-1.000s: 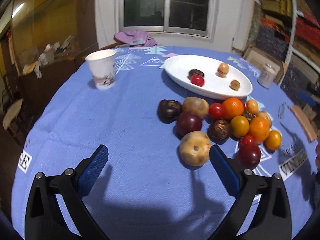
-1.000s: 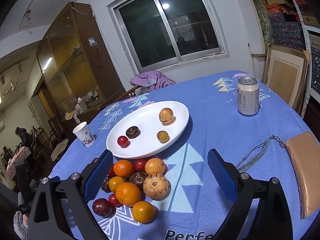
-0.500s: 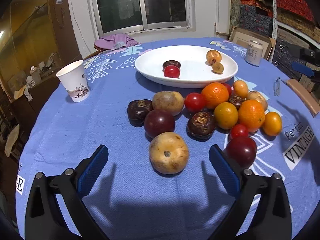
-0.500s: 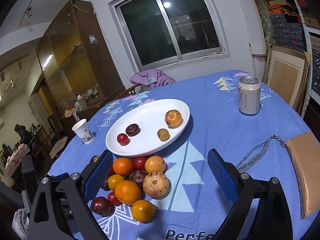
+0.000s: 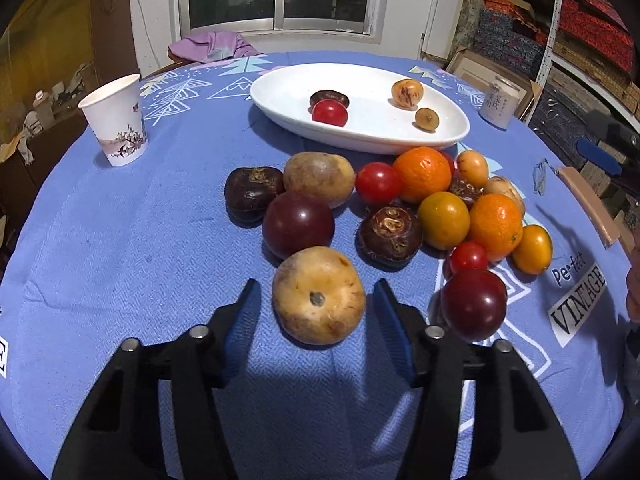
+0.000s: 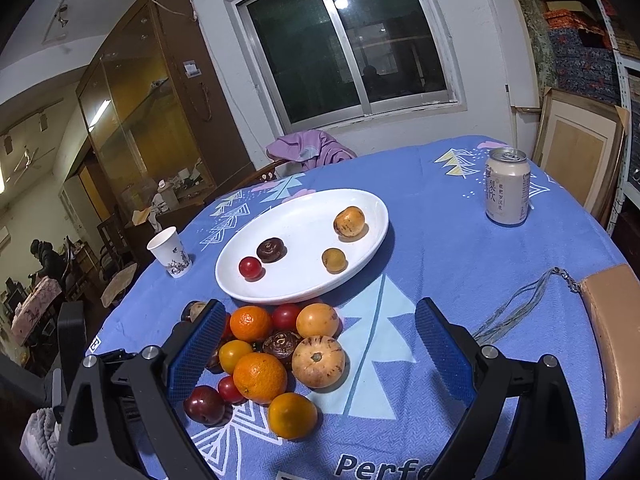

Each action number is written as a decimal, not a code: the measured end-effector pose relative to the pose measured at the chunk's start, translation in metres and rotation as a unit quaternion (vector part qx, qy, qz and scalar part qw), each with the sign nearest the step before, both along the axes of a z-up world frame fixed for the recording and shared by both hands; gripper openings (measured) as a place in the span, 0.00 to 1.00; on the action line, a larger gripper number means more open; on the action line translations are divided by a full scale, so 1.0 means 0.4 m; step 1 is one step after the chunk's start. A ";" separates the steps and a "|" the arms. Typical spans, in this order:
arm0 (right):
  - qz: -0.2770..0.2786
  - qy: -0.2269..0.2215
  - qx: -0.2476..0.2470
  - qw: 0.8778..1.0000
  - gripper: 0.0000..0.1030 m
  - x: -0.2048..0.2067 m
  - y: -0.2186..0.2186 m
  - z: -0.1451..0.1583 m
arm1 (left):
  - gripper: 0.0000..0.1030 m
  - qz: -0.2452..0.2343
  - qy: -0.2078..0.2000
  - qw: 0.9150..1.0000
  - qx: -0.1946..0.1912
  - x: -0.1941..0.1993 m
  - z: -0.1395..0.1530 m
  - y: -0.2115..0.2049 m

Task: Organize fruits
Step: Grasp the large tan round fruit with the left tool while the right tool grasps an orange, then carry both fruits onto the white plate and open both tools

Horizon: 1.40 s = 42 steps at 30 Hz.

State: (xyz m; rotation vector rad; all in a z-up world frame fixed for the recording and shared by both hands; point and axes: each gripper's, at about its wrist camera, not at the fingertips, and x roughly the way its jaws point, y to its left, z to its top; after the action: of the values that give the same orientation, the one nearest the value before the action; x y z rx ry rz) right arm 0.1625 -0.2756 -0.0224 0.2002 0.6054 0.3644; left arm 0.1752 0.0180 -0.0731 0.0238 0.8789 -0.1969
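Observation:
A tan round fruit (image 5: 319, 296) lies on the blue tablecloth at the near edge of a pile of oranges (image 5: 422, 174), red tomatoes and dark purple fruits. My left gripper (image 5: 316, 284) straddles the tan fruit and its jaws are closing; a thin gap shows between each blue pad and the fruit. Behind the pile, the white oval plate (image 5: 280, 92) holds a tomato, a dark fruit and two small tan ones. In the right wrist view, my right gripper (image 6: 320, 304) hangs open above the same pile (image 6: 260, 376), in front of the plate (image 6: 312, 220), with nothing gripped.
A paper cup (image 5: 116, 120) stands at the left of the table. A drink can (image 6: 507, 186) is at the back right. A tan pouch with a cord (image 6: 612, 344) lies at the right edge. A purple cloth (image 6: 310, 148) hangs on a chair behind the table.
My left gripper has come forward and lower onto the tan fruit, and its jaws have narrowed from wide apart to just beside it. The right gripper has stayed where it was.

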 end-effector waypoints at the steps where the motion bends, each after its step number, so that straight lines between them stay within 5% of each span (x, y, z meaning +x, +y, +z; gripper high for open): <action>1: 0.002 0.000 -0.003 1.000 0.94 -0.001 0.004 -0.001 | 0.45 0.001 0.002 1.000 -0.001 0.000 -0.001 0.003; 10: 0.046 0.020 -0.070 0.996 0.93 -0.012 0.074 -0.030 | 0.41 0.032 -0.015 0.999 -0.002 -0.023 0.019 0.041; 15: 0.086 0.032 -0.137 0.986 0.77 -0.038 0.139 -0.076 | 0.41 0.067 -0.019 0.997 -0.022 -0.028 0.030 0.090; 22: 0.090 0.040 -0.187 0.978 0.74 -0.057 0.174 -0.118 | 0.41 0.059 -0.016 0.998 -0.023 -0.027 0.030 0.091; 26: 0.092 0.063 -0.189 0.976 0.61 -0.049 0.172 -0.142 | 0.41 0.057 -0.016 0.998 -0.025 -0.030 0.030 0.090; 33: 0.095 0.077 -0.182 0.976 0.60 -0.052 0.170 -0.155 | 0.41 0.051 -0.011 0.998 -0.023 -0.031 0.027 0.083; 36: 0.099 0.096 -0.172 0.975 0.37 -0.040 0.165 -0.166 | 0.41 0.049 -0.011 0.999 -0.021 -0.030 0.026 0.080; 42: 0.104 0.096 -0.154 0.978 0.37 -0.040 0.157 -0.161 | 0.41 0.049 -0.007 0.999 -0.022 -0.028 0.022 0.078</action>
State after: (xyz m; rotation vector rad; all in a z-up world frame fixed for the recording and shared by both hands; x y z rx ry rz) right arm 0.1464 -0.2127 -0.0866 -0.1278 0.8680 0.4499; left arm 0.1642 0.0494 -0.0641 -0.0580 0.8587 -0.1249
